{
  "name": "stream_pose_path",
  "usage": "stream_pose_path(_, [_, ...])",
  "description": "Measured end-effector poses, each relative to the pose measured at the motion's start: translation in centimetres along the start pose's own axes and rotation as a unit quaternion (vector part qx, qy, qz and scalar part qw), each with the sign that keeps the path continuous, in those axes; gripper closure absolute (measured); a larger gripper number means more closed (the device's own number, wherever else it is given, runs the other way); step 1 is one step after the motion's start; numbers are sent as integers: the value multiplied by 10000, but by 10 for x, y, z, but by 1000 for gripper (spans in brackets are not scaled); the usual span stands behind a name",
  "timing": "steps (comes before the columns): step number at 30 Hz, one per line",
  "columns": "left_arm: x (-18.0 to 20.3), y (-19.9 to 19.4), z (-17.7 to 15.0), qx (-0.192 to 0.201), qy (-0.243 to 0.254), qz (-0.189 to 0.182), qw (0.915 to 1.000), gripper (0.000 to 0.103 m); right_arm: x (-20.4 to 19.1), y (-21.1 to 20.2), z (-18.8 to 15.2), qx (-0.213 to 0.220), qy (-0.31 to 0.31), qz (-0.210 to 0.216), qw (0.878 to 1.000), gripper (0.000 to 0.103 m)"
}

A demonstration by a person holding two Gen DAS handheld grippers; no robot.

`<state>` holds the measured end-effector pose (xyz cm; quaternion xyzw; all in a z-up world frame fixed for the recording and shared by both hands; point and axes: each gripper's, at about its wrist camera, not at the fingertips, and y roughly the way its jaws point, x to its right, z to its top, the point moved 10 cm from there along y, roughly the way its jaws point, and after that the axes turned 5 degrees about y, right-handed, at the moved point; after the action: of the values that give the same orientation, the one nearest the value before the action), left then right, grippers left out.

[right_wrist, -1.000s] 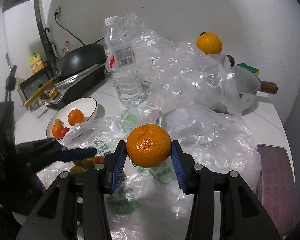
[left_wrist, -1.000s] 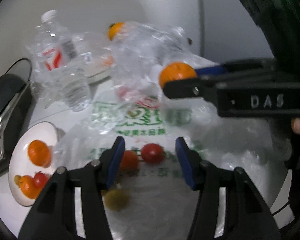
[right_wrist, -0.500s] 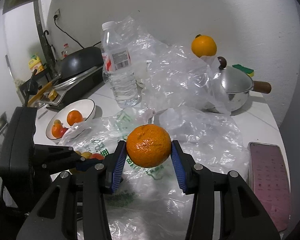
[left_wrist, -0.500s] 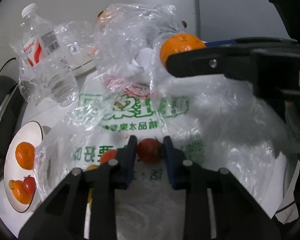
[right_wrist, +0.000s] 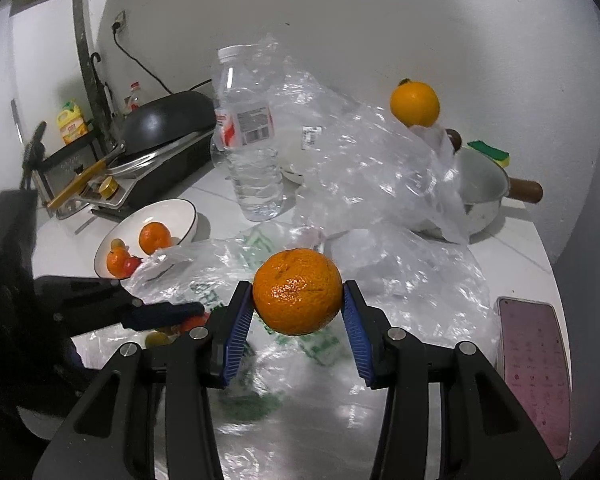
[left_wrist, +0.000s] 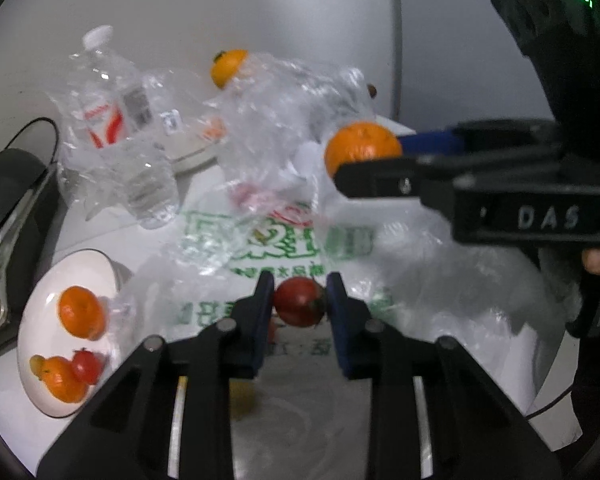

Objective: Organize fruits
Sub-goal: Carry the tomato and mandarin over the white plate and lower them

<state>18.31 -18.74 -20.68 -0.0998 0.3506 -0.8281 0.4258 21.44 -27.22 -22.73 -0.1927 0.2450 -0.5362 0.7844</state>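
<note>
Left gripper (left_wrist: 299, 300) clamped on small red tomato (left_wrist: 299, 301), held just above printed plastic bag (left_wrist: 276, 236). Right gripper (right_wrist: 297, 312) narrow on mandarin (right_wrist: 297, 291), above same bag. White bowl (left_wrist: 40, 396) with fruits waiting at left, near. Risk: soft tomato crushed by too hard squeeze, or slipping from pads during carry. Loose bag film possibly catching on fingers, dragging remaining fruits off.

Left tongs (left_wrist: 299, 306) clamped on tomato (left_wrist: 299, 307), tilted downward; right tongs (right_wrist: 298, 308) gripping tangerine (right_wrist: 297, 291), tilted downward.
</note>
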Motion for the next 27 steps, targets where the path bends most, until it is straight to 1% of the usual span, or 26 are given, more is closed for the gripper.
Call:
stream_pose_path(4, [-22,-23,3,352,-218,214,9989,75,-15,2,6,-7,-115,-1,9999,55])
stream_pose_path(8, [-44,-43,3,583,-443,382,9966,75,-33,7,11,-32,-249,15,9997,55])
stream_pose_path(15, [-88,-70,-14,780,-799,655,9916,75,-71,20,17,-137,-569,69,9983,55])
stream_pose_path(21, [-116,-83,-27,920,-952,842,9876,75,-97,33,23,-230,-777,88,9967,55])
stream_pose_path(27, [-151,-98,-31,1128,-1079,1110,9815,75,-124,46,29,-303,-987,153,9945,55])
